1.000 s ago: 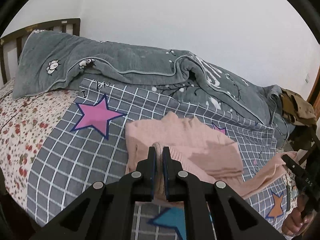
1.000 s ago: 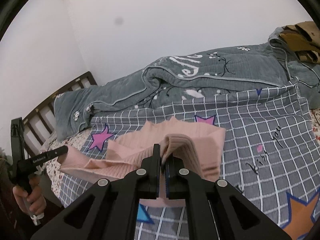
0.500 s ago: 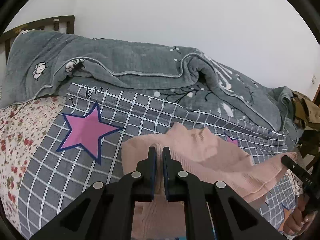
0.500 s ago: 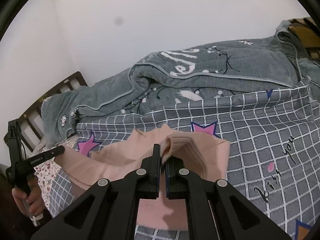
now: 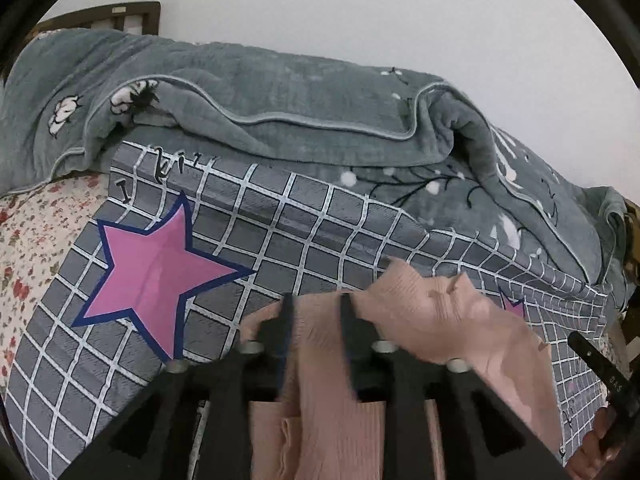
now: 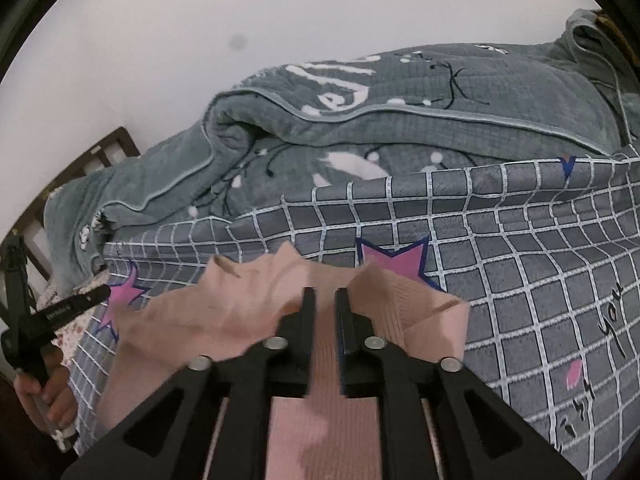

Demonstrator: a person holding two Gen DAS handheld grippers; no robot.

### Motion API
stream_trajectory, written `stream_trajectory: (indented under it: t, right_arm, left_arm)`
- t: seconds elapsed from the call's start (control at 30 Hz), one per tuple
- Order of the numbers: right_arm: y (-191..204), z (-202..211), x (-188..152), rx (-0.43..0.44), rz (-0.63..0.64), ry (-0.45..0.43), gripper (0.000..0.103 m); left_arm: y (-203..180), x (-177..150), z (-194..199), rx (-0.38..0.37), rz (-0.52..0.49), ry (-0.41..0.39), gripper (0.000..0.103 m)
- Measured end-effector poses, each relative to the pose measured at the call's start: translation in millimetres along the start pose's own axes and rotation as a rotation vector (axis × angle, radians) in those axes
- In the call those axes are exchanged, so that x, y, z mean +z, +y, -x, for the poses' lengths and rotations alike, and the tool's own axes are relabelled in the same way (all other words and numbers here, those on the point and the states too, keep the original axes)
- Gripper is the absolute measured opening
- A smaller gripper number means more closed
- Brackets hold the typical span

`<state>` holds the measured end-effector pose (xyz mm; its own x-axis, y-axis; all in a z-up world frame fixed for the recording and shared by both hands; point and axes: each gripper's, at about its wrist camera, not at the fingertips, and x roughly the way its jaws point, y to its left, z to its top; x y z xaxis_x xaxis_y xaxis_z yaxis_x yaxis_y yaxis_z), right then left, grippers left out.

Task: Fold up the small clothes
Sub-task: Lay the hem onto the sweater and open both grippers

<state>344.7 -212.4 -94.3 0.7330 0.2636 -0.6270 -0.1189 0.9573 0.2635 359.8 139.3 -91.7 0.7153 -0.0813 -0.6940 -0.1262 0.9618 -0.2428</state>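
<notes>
A pink ribbed knit garment [image 5: 432, 312] lies on the grey checked blanket [image 5: 280, 240], its near edge folded over towards the far side. My left gripper [image 5: 316, 312] is open just above the garment's left part, with pink fabric showing between the fingers. In the right wrist view my right gripper [image 6: 322, 304] is open over the same garment [image 6: 248, 308], jaws a little apart. Neither gripper holds the cloth. Each gripper shows at the edge of the other's view, hand-held: the right one [image 5: 600, 376] and the left one [image 6: 52, 316].
A rumpled grey-green quilt [image 5: 280, 108] lies along the wall behind the blanket. A floral sheet [image 5: 36, 232] covers the bed's left side. A dark wooden headboard [image 5: 120, 16] stands far left. Brown clothing [image 6: 608, 24] is heaped at the right end.
Both grippers carried the garment's near edge forward over itself, then opened and let it go. The fabric has dropped onto the blanket.
</notes>
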Motion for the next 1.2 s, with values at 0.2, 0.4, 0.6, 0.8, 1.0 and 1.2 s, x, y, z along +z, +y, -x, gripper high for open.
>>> stream_trajectory:
  t: [0.2, 0.4, 0.6, 0.8, 1.0, 1.2]
  right_arm:
    - [-1.5, -15.4, -7.8, -0.082, 0.077, 0.021, 0.044]
    - [-11.0, -43.0, -20.1, -0.126, 0.097, 0.102, 0.044]
    - [-17.2, -68.2, -27.2, -0.147, 0.09, 0.157, 0.032]
    - [-15.0, -58.0, -24.0, -0.145, 0.098, 0.083, 0.005]
    - [-31.4, -66.3, -21.9, -0.15, 0.031, 0.113, 0.005]
    - [-31.3, -72.8, -26.0, -0.163, 0.045, 0.145, 0.01]
  left_arm:
    - [0.6, -9.4, -14.0, -0.017, -0.042, 0.04, 0.03]
    - [-6.7, -18.8, -42.6, -0.025, -0.086, 0.124, 0.03]
    - [-8.0, -29.0, -64.5, 0.021, -0.11, 0.14, 0.03]
    - [2.1, -24.8, -43.7, -0.015, -0.07, 0.01, 0.007]
    - [13.8, -28.9, -61.5, 0.018, -0.028, 0.066, 0.007]
    - [9.3, -34.7, -67.0, 0.034, -0.052, 0.091, 0.012]
